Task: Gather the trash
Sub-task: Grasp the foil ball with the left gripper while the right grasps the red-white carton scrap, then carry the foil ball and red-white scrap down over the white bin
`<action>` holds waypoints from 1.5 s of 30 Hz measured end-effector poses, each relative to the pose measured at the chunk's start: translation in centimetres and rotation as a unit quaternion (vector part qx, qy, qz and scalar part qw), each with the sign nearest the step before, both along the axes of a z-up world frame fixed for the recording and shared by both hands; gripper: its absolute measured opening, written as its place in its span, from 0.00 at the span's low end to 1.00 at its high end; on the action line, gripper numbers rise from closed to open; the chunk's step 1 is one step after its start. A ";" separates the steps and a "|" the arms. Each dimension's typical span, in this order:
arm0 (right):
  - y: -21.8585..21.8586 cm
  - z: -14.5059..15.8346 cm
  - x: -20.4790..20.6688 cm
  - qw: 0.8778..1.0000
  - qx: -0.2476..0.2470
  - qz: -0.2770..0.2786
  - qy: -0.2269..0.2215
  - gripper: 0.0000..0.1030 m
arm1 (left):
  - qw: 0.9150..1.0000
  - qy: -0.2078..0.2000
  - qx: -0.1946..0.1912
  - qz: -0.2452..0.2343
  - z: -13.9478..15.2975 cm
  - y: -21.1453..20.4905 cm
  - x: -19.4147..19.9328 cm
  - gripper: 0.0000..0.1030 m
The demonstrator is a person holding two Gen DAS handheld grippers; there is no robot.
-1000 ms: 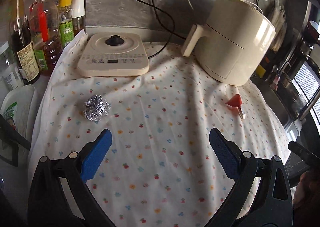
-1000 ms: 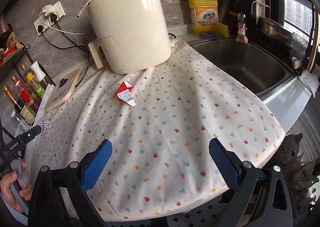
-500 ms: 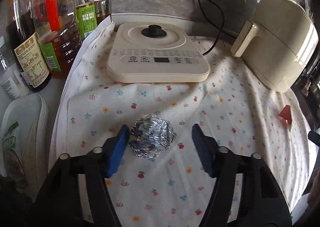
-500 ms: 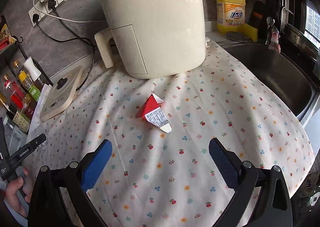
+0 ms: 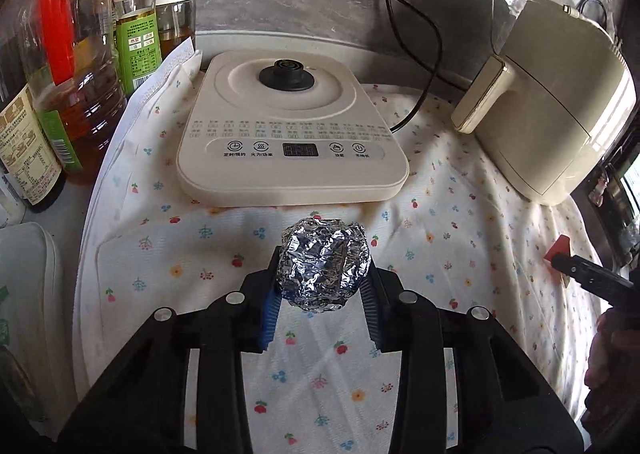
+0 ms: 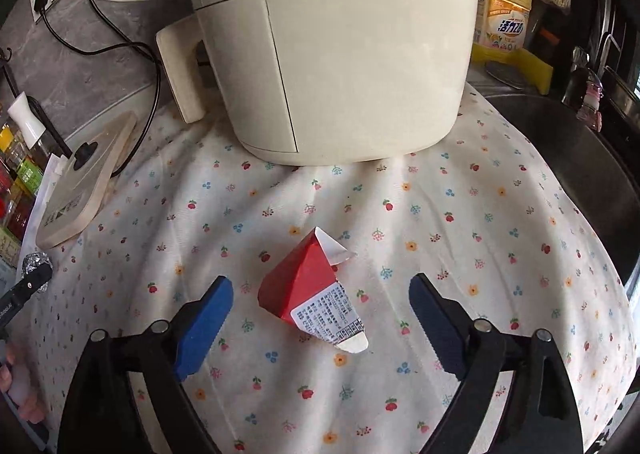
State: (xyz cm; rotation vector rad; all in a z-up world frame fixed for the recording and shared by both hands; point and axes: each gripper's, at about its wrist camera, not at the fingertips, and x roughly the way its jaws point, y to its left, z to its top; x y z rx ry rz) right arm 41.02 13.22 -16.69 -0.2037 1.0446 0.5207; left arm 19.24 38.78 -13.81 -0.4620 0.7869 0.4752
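The left gripper [image 5: 320, 294] is clamped on the foil ball [image 5: 325, 263], pinched between its 2 blue pads above the floral cloth [image 5: 224, 254] near the counter's left edge. The right gripper [image 6: 320, 322] is spread wide around the red carton [image 6: 310, 288], which lies on the cloth between the pads, touching neither, its printed label too small to read. Beyond stand the induction cooker [image 5: 292, 138], with 火力/功率 on its panel, the cream air fryer [image 6: 332, 42], and a yellow detergent bottle [image 6: 505, 18].

Foil ball [image 5: 324, 264] sits betw. left tool [image 5: 320, 294] fingers just in front of cooker base [image 5: 292, 142] on table cloth [image 5: 460, 222], bottles [image 5: 72, 66] left of it, air fryer [image 5: 548, 102] to its right, carton [image 6: 316, 288] in front of fryer betw. right tool [image 6: 320, 322] fingers.
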 end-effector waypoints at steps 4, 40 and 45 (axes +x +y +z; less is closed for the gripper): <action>-0.1 1.3 -0.5 1.000 0.019 0.014 -0.005 0.34 | 1.000 -0.008 -0.006 0.004 0.3 -0.6 -0.4 0.34; -41.9 6.2 -16.7 0.964 0.074 -0.254 -0.010 0.33 | 0.951 -0.016 -0.022 -0.308 3.7 -36.8 4.3 0.34; -48.4 5.9 -19.9 0.952 0.071 -0.297 -0.009 0.33 | 0.934 -0.010 -0.022 -0.357 3.5 -43.6 4.1 0.34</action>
